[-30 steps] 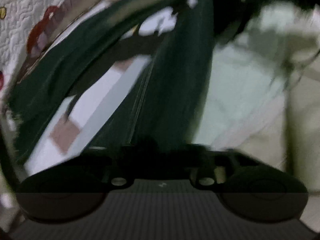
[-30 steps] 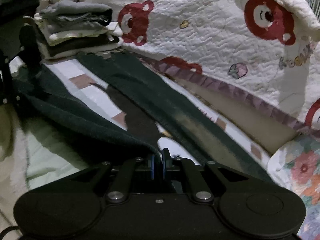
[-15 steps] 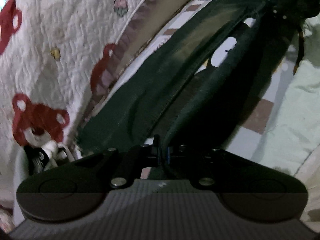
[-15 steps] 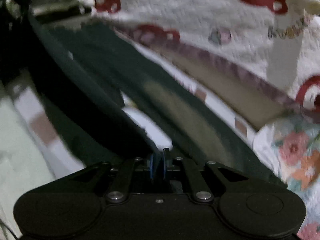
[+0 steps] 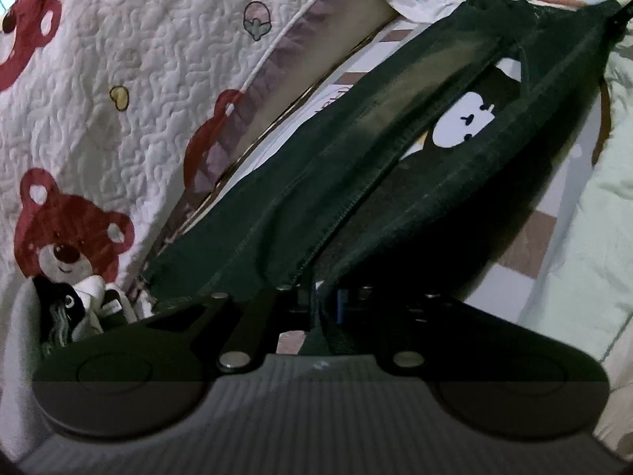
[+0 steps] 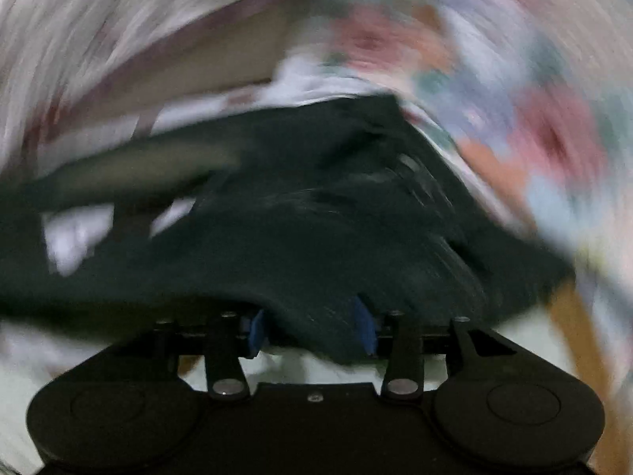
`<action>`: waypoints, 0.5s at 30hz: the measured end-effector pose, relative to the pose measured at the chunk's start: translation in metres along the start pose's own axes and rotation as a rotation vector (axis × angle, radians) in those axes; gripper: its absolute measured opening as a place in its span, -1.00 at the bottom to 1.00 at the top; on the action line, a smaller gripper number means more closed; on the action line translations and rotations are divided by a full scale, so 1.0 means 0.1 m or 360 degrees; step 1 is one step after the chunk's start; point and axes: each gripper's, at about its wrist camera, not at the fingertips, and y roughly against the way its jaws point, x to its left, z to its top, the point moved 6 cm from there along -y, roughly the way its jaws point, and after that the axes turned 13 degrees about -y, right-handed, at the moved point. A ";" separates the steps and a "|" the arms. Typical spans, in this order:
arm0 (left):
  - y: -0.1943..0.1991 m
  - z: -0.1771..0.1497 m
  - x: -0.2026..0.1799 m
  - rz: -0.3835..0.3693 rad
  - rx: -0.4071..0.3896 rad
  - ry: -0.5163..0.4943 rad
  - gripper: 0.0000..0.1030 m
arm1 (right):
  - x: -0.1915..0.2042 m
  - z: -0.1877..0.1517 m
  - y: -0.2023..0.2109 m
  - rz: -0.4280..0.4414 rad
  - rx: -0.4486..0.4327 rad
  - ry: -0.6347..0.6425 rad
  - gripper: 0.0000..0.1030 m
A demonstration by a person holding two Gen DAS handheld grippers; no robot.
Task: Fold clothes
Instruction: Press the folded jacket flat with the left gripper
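Dark green knit trousers, stitched hems; left gripper pinching hem; right gripper spread wide, blurred.

Both tools are matte black. The left gripper, at the lower centre of its frame, shows two round housings, silver pivot screws on its linkage bars and a ribbed grey body below. The right gripper has blue pads, silver screws, matching round housings.
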 end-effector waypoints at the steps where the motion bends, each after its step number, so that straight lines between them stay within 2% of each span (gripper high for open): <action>1: 0.00 0.00 -0.01 0.0003 -0.0005 -0.0003 -0.79 | -0.13 0.00 0.04 0.0018 -0.0013 -0.0140 -0.07; 4: -0.02 -0.01 -0.02 0.0003 -0.0020 0.0022 -0.79 | -0.46 -0.01 0.14 0.0064 -0.0050 -0.0519 -0.07; 7: -0.06 -0.02 0.03 0.0011 -0.0032 0.0045 -0.78 | -0.51 -0.04 0.10 0.0126 -0.0069 -0.0863 0.01; 8: -0.07 -0.03 0.04 0.0018 -0.0035 0.0052 -0.77 | -0.49 -0.03 0.09 0.0161 -0.0075 -0.0909 0.08; 12: -0.18 -0.04 0.11 0.0018 -0.0033 0.0147 -0.69 | -0.39 0.05 0.15 0.0298 -0.0097 -0.0854 0.08; 15: -0.21 -0.09 0.11 -0.0019 -0.0033 0.0220 -0.69 | -0.60 -0.04 0.24 0.0261 -0.0127 -0.0906 0.08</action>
